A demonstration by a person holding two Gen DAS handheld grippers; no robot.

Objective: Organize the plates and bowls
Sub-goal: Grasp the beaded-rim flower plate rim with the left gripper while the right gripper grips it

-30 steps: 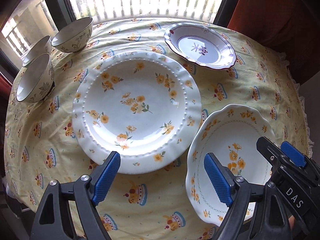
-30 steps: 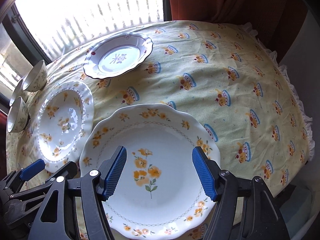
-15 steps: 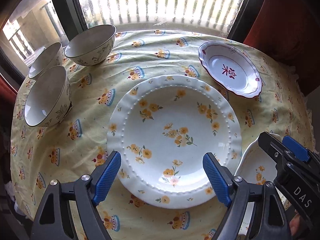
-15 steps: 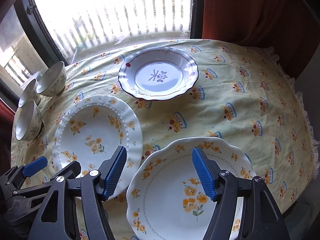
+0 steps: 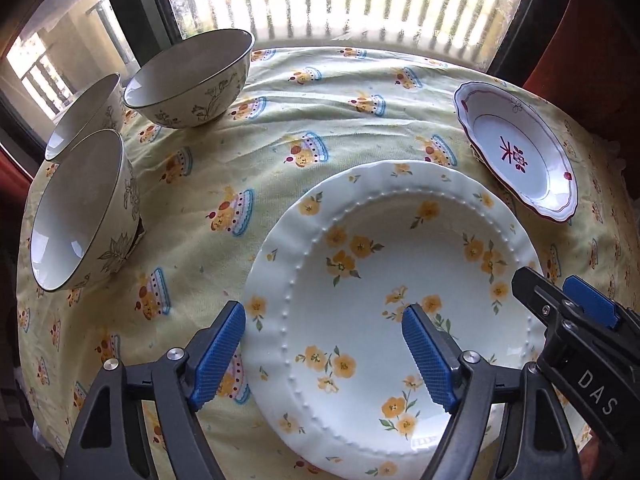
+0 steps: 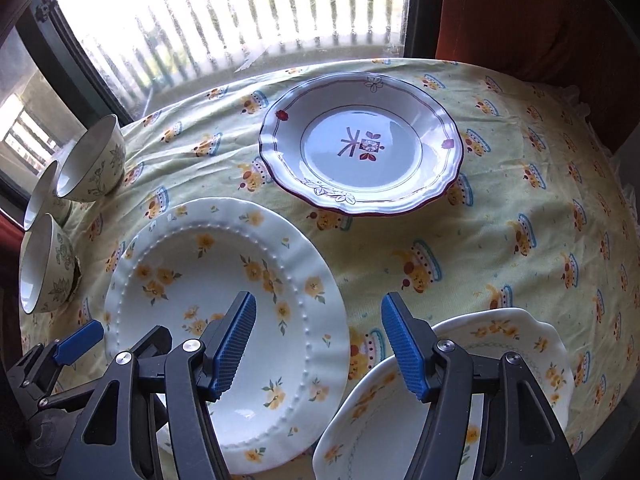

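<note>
As both grippers slid leftward, three bowls (image 5: 120,152) now loom nearer

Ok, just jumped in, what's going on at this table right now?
Nothing is picked up yet. Both grippers are open above the tablecloth: the left gripper sits over the near-left rim of the beaded yellow-flower plate, the right gripper between that plate and the scalloped yellow-flower plate. The red-trimmed plate and three bowls stand untouched.
</note>
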